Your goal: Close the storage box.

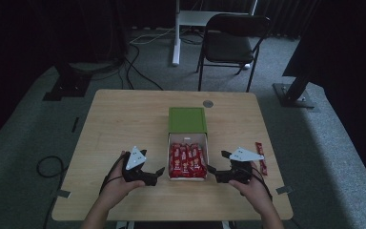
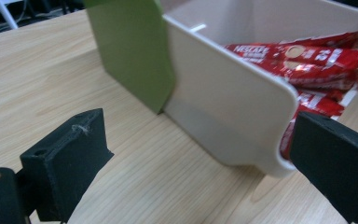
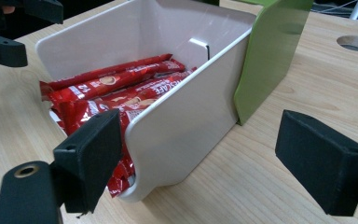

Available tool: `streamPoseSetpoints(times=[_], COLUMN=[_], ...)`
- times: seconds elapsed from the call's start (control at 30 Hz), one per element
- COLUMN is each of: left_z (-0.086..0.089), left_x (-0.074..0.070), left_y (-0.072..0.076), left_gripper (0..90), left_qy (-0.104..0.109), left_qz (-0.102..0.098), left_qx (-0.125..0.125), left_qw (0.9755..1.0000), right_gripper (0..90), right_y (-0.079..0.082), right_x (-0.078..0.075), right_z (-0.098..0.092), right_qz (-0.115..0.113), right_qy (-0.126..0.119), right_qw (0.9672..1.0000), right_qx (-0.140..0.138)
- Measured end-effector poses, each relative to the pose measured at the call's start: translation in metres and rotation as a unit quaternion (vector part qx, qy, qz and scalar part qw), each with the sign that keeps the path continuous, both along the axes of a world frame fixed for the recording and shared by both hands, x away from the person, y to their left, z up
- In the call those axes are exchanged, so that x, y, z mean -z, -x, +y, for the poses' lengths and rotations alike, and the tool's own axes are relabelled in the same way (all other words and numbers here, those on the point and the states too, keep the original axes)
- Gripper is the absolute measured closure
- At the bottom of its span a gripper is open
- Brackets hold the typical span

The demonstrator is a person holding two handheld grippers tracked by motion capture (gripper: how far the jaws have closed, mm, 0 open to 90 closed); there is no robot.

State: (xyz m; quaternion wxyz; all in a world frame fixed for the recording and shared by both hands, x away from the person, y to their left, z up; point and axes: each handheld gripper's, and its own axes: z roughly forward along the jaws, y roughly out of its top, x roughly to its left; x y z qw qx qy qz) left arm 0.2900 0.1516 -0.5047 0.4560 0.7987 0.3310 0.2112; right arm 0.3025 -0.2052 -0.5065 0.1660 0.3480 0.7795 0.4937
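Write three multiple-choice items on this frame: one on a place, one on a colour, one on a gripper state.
1. Where does the loose red sachet lie?
A. on the table, right of the tray
B. on the green sleeve
C. on the floor

2. What colour is the sleeve at the tray's far end?
A. blue
B. green
C. black

3. How do the jaws of the left gripper and right gripper stand?
A. both shut on sachets
B. left open, right shut on the tray
C. both open, holding nothing

Key: 1 A, the high view shows it on the wood beyond the right gripper. 2 B, the sleeve is green against the white tray in both gripper views. 3 C, each gripper view shows its jaws spread wide beside the tray with nothing between them.
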Motion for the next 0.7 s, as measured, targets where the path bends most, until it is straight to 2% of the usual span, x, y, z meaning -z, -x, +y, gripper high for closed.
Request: streamPoseSetpoints(times=[0.1,0.2,0.3,0.7], left_z=[-0.006,-0.012,-0.016,-0.019], left_x=[0.001,0.002,0.004,0.005], left_y=[-0.003,-0.005,-0.008,-0.016], left_gripper=[5.2,5.2,5.2,4.4], left_qy=[-0.006,-0.001,-0.008,-0.006], left_qz=[0.002,0.003,0.003,0.002], left_qx=[0.005,0.013,0.009,-0.003], left_qw=[1.0,0.9999,0.9999,1.0], right_gripper=[14.3,14.3,14.1,13.1], right_y=[-0.002,-0.002,-0.003,-0.006], right_x=[0.003,0.004,0.004,0.006], right_z=[0.001,0.002,0.001,0.001], right_qz=[0.002,0.005,0.006,0.007], right_qy=[0.001,-0.002,-0.003,-0.01], right_qw=[1.0,1.0,1.0,0.9999], right_qx=[0.002,0.003,0.003,0.008])
